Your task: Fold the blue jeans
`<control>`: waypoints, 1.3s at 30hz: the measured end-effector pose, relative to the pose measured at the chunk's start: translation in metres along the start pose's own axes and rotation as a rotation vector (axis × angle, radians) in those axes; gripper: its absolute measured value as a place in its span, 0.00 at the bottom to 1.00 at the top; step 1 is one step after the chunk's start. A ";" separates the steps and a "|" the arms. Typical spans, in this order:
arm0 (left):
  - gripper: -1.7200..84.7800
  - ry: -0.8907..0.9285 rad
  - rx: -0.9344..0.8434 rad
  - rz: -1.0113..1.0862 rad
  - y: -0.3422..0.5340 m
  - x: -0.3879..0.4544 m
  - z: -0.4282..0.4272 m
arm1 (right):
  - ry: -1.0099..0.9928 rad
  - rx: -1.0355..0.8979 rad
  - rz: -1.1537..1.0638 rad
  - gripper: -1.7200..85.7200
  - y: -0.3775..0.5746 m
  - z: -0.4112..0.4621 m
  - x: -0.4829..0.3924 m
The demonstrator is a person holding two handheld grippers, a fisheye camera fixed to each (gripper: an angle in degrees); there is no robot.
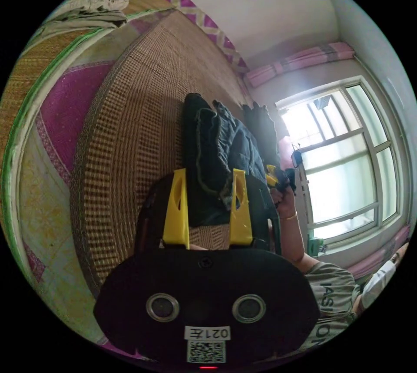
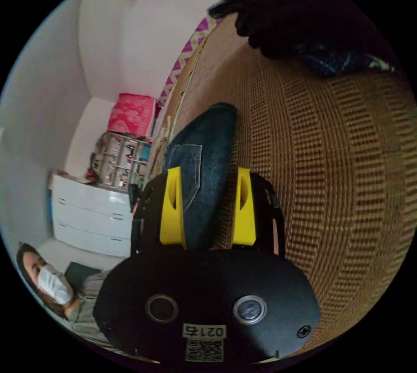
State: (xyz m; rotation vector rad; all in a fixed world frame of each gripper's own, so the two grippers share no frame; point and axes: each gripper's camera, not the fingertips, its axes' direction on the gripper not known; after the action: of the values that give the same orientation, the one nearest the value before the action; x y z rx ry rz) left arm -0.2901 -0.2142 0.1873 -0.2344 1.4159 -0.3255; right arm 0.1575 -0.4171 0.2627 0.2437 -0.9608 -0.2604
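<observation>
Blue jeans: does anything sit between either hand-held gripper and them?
Nothing visible does. The blue jeans lie on the woven mat right between the open jaws of the right hand-held gripper. The left hand-held gripper frames dark clothes.

Left gripper point(image 1: 209, 173) points forward with its two yellow jaws spread apart, parallel, gripping nothing. To its right, the person's bare forearm point(image 1: 290, 234) reaches forward, hand point(image 1: 282, 197) wrapped around the right gripper point(image 1: 273, 175). In the right gripper view, the right gripper point(image 2: 208, 173) also shows its yellow jaws parted.
</observation>
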 end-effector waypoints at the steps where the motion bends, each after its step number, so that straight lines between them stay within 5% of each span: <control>1: 0.18 0.000 -0.009 0.001 -0.004 0.000 -0.002 | -0.002 -0.011 -0.001 0.20 -0.004 0.004 0.004; 11: 0.20 -0.048 -0.076 0.057 -0.052 0.008 -0.028 | -0.024 -0.105 0.001 0.18 -0.028 0.039 0.068; 19: 0.10 0.020 -0.117 0.058 -0.078 0.013 -0.037 | 0.022 -0.103 -0.056 0.11 -0.026 0.055 0.072; 28: 0.09 0.047 0.213 0.123 -0.092 0.024 -0.218 | 0.061 -0.209 -0.461 0.09 -0.115 0.154 -0.157; 34: 0.09 -0.141 0.464 0.076 -0.126 -0.010 -0.374 | -0.006 -0.303 -0.646 0.10 -0.216 0.360 -0.341; 39: 0.11 -0.223 0.616 -0.131 -0.154 -0.101 -0.413 | 0.298 -0.239 -0.695 0.14 -0.247 0.522 -0.437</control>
State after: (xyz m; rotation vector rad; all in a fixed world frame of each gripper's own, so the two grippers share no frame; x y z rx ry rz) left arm -0.7234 -0.3082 0.2754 0.1401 1.0255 -0.7989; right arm -0.5413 -0.5544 0.1339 0.3801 -0.5141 -0.9429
